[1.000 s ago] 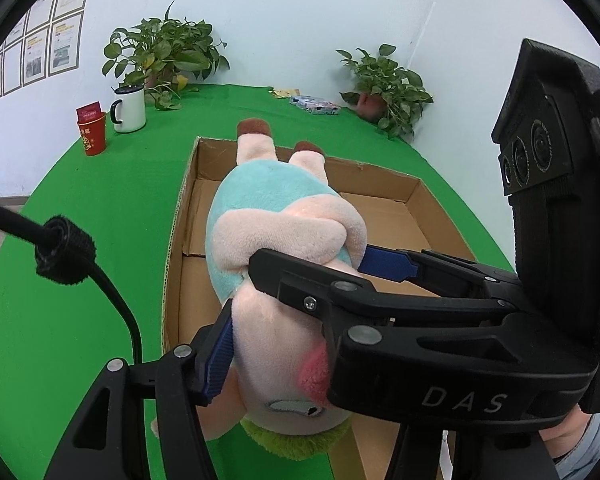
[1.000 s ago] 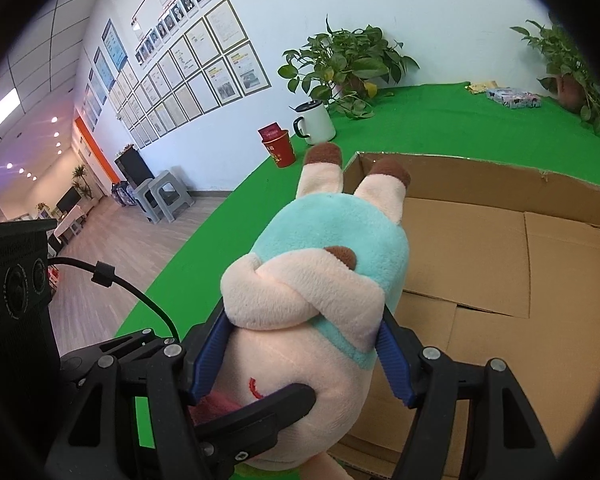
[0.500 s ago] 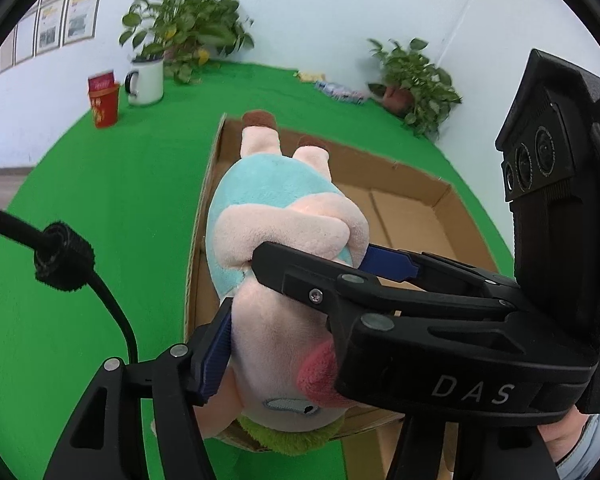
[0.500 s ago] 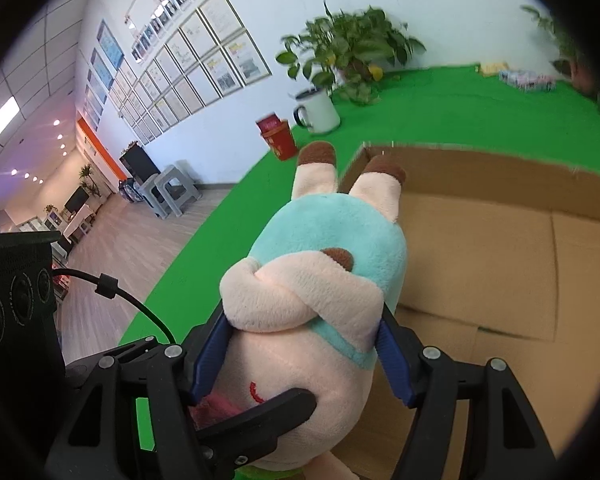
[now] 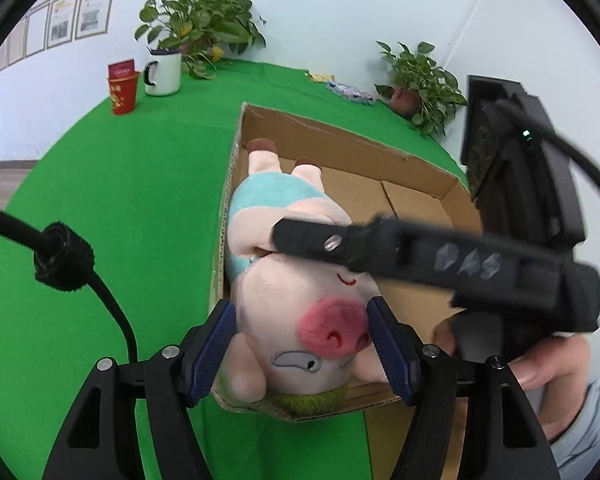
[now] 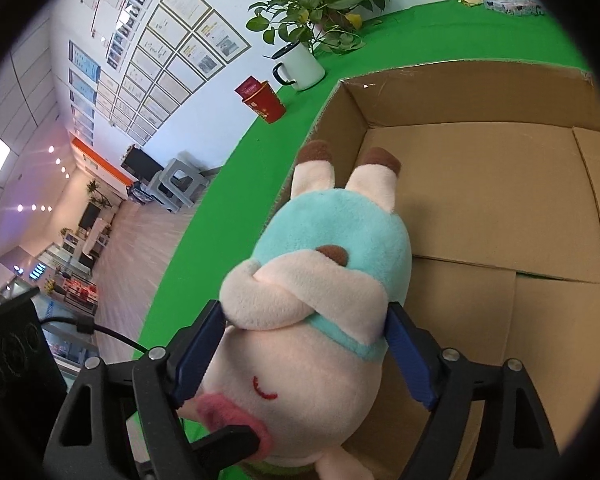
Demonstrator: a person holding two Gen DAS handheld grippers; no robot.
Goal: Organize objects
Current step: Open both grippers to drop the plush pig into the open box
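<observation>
Two grippers are clamping one soft pink pig plush in a teal shirt [image 6: 312, 304]: left gripper [image 5: 302, 344] squeezing its head, right gripper [image 6: 306, 354] its middle, inside the open brown cardboard box [image 6: 500, 200]; we are judging placement underway, release coming next

I see a white mug [image 5: 163, 73] beside a red cup [image 5: 122, 90] on green cloth [image 5: 100, 200]; potted plants [image 5: 198, 28] behind; framed papers [image 6: 172, 52] on wall.
</observation>
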